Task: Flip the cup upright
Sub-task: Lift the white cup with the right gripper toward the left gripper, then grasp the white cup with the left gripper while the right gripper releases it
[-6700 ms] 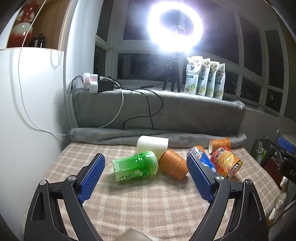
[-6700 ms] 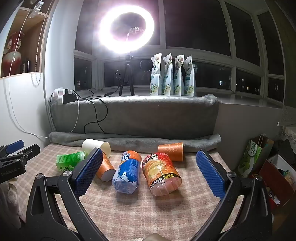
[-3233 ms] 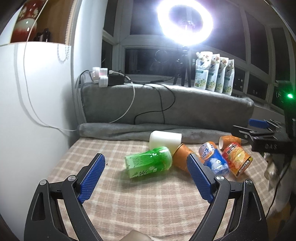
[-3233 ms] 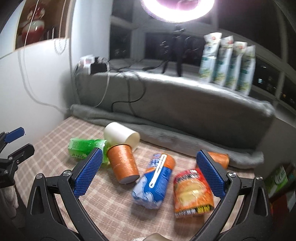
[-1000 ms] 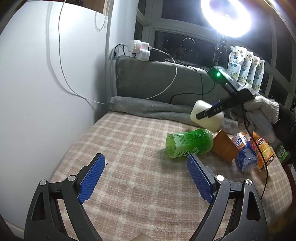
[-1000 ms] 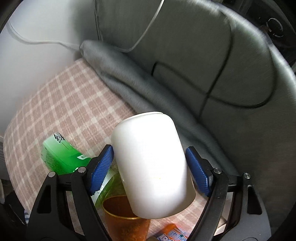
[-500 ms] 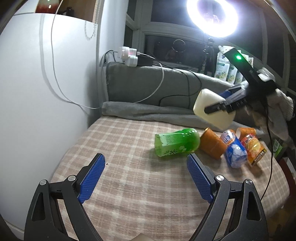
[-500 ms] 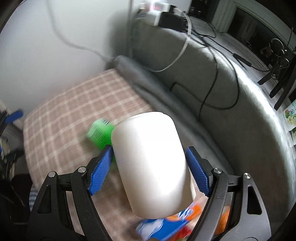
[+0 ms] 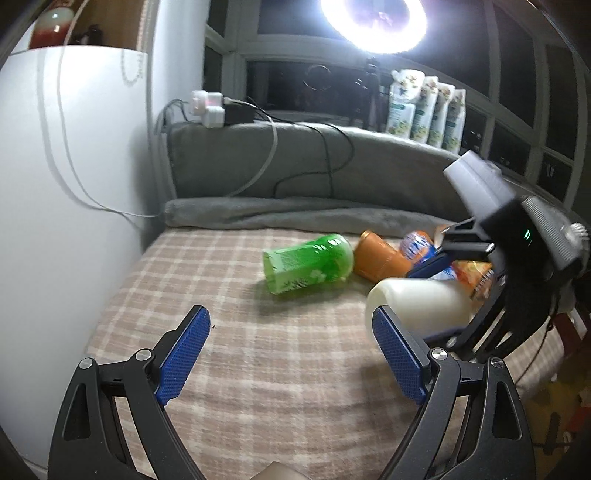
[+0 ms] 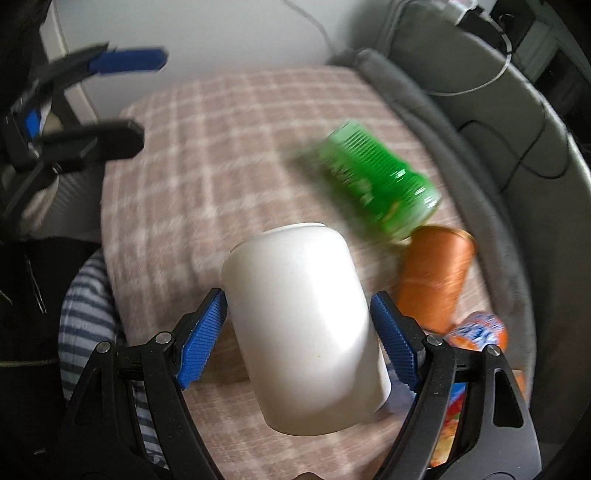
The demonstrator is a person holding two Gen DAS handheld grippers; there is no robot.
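Lowered since half a second ago, the white cup (image 10: 303, 325) now hangs close over the plaid cloth (image 9: 258, 354), lying sideways in the right gripper (image 10: 299, 332), whose blue pads press its two sides. Its inside is hidden. Idle, the left gripper (image 9: 291, 354) has its fingers wide apart, nothing between them. Behind lie a green bottle (image 9: 308, 267) and an orange cup (image 9: 380, 260), both tipped over; their labels are probably too blurred to read. Grey cushion (image 9: 295, 166) backs the cloth under a ring light (image 9: 373, 18).
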